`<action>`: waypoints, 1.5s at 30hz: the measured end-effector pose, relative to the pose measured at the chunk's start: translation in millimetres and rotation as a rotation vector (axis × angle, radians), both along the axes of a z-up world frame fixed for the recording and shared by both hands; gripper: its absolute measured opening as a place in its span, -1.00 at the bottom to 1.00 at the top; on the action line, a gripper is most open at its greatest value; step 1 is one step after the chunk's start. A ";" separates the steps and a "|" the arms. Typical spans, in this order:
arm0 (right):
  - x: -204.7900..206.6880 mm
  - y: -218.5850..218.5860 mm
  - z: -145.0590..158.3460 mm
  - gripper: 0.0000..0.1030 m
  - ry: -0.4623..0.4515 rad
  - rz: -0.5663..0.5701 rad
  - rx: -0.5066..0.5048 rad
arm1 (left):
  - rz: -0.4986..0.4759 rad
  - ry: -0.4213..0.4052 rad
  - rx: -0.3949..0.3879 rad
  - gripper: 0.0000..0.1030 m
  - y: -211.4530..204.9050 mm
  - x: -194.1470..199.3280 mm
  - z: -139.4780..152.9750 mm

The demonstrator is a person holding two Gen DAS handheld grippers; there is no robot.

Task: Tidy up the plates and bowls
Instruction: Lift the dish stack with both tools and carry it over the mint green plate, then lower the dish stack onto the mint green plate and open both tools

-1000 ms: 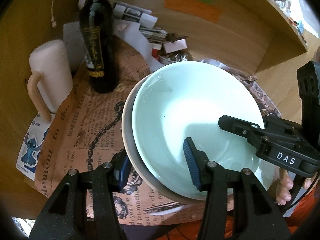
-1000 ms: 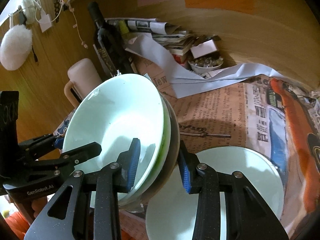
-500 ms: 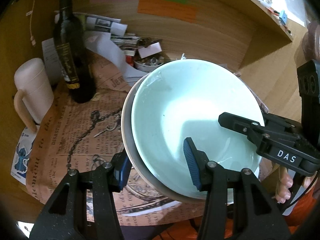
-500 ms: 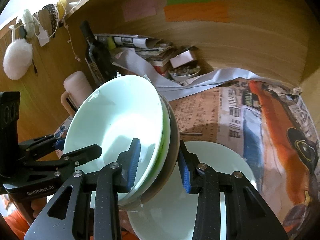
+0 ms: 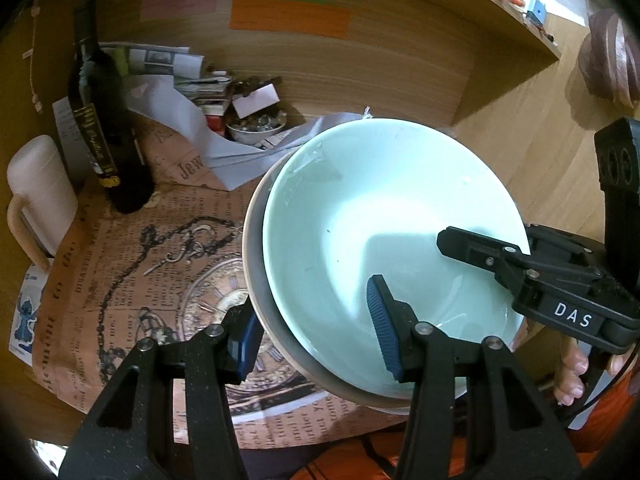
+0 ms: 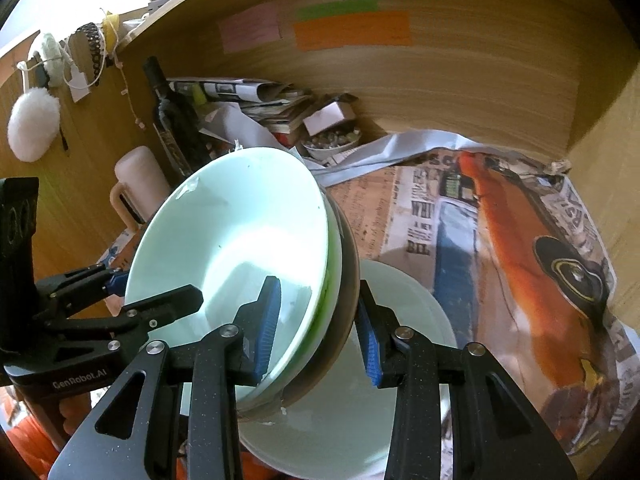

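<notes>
A stack of nested bowls, pale green (image 5: 360, 208) on top and a dark-rimmed one (image 5: 256, 264) under it, is held in the air by both grippers. My left gripper (image 5: 316, 332) is shut on the stack's left rim. My right gripper (image 6: 320, 328) is shut on its right rim; it also shows in the left wrist view (image 5: 480, 248). In the right wrist view the stack (image 6: 240, 232) hangs tilted just above a pale green plate (image 6: 400, 360) lying on the newspaper-covered table.
A dark wine bottle (image 5: 104, 120), a cream mug (image 5: 36, 192), a small bowl of bits (image 5: 256, 124) and piled papers (image 5: 176, 76) stand at the back left. Wooden walls (image 6: 440, 92) close the back and right. Newspaper (image 6: 520, 240) covers the table.
Both grippers have carried the bowl stack rightward and away from the bottle and mug. The stack now hangs over the pale green plate. The grips are unchanged.
</notes>
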State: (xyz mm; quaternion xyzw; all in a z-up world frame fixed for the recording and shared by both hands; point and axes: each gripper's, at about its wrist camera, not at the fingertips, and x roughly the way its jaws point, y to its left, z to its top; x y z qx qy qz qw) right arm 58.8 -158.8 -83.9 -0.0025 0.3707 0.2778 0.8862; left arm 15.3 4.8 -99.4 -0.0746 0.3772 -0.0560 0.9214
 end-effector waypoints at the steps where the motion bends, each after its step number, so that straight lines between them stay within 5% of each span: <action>1: -0.3 -2.5 -0.8 -0.35 0.003 -0.003 -0.001 | -0.004 0.001 0.000 -0.03 -3.1 -0.4 -0.5; 35: 16.2 -42.8 -38.3 -0.33 0.133 -0.054 0.011 | -0.097 0.104 0.013 -0.04 -42.2 21.4 -32.8; 40: 12.9 -39.5 -39.0 -0.15 0.110 -0.031 0.019 | -0.096 0.115 -0.041 -0.03 -34.4 24.9 -35.0; 45: 1.9 -41.9 -28.7 -0.03 0.020 -0.061 -0.005 | -0.049 0.062 0.020 -0.02 -34.5 15.3 -25.4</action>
